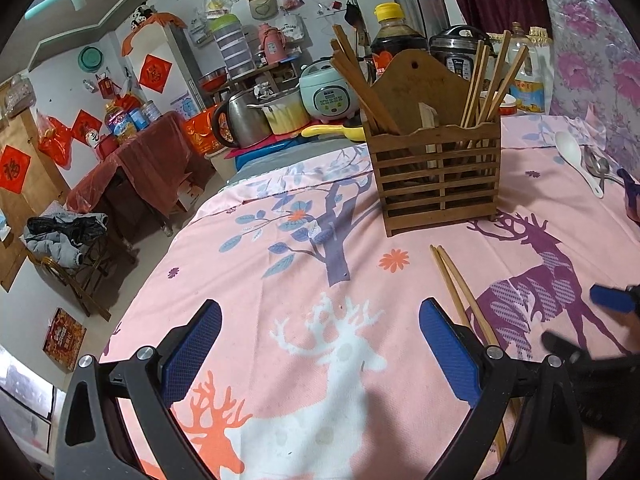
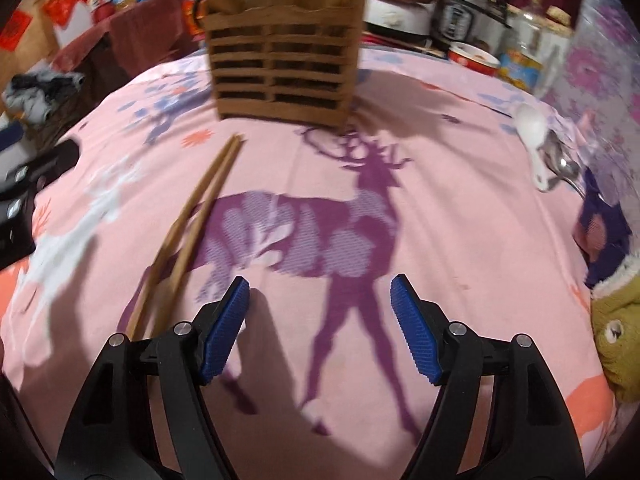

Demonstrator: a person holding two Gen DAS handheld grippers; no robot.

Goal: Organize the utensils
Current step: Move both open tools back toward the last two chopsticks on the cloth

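A slatted wooden utensil holder [image 1: 436, 176] stands on the pink deer-print tablecloth [image 1: 280, 280], with several chopsticks upright in it; it also shows in the right wrist view [image 2: 284, 68]. A pair of wooden chopsticks [image 1: 464, 296] lies loose on the cloth in front of it, left of my right gripper [image 2: 320, 300] in the right wrist view [image 2: 192, 216]. A white plastic spoon [image 1: 576, 160] and metal spoons [image 1: 598, 166] lie at the far right [image 2: 534, 140]. My left gripper [image 1: 320, 320] is open and empty above the cloth. My right gripper is open and empty.
Rice cookers [image 1: 330, 94], a kettle [image 1: 238, 120], a soy sauce bottle [image 1: 394, 40] and a pressure cooker [image 2: 468, 16] crowd behind the table. A green plush toy [image 2: 616, 328] sits at the right edge. The table's left edge drops to the floor and a chair [image 1: 68, 256].
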